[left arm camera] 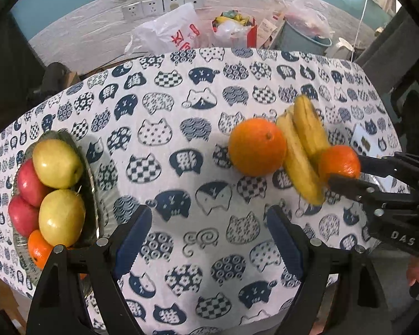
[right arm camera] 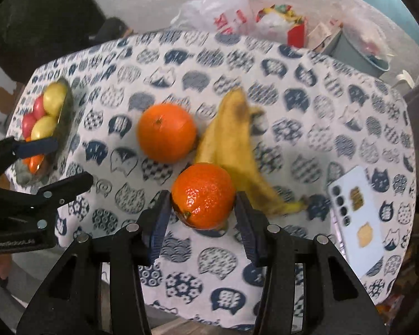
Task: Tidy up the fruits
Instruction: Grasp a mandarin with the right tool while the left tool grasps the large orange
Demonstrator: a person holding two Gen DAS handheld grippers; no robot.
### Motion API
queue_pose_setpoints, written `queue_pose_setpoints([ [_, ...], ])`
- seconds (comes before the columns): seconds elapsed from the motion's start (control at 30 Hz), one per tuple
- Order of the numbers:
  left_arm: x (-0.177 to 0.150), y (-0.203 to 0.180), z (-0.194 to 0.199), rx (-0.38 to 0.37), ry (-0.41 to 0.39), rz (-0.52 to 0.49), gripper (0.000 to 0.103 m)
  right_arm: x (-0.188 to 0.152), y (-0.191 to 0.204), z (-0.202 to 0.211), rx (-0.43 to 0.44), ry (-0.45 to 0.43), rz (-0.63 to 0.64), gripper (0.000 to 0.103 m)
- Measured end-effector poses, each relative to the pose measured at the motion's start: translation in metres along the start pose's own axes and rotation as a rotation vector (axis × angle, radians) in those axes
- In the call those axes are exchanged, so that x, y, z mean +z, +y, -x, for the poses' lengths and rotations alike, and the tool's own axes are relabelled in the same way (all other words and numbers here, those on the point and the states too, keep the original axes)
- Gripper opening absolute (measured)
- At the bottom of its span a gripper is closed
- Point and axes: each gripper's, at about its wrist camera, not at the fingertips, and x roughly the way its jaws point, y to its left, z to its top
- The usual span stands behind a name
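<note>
The bowl (left arm camera: 93,195) at the left edge of the left wrist view is partly hidden behind the left gripper (left arm camera: 209,240), and its lower rim is cut off; in the right wrist view it sits small and blurred at the upper left, so its fruit is hard to count there. It holds two yellow-green apples (left arm camera: 59,163), red apples (left arm camera: 29,182) and a small orange fruit (left arm camera: 39,248) half covered by the gripper. The bananas (right arm camera: 237,145) are motion-blurred in both views. The right gripper (right arm camera: 202,212) has its jaws closed on a glossy, dimpled tangerine (right arm camera: 203,195) at the centre of the right wrist view, its underside hidden. Just beyond it a bigger orange (right arm camera: 167,132) rests on the desk (right arm camera: 293,111), touching the bananas. The left gripper's jaws stand wide with nothing between them. A white phone (right arm camera: 357,217) lies at the right, its far edge cut off.
</note>
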Motion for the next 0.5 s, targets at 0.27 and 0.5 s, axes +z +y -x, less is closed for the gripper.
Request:
queue_pose_setpoints([
  [0.27, 0.024, -0.014, -0.015, -0.03, -0.009, 0.007, 0.086, 0.013, -0.035, 0.016, -0.009, -0.074, -0.066, 0.046],
  [0.5, 0.041, -0.032, -0.036, -0.06, 0.016, 0.006, 0.086, 0.018, -0.06, 0.017, -0.001, -0.103, -0.109, 0.046],
])
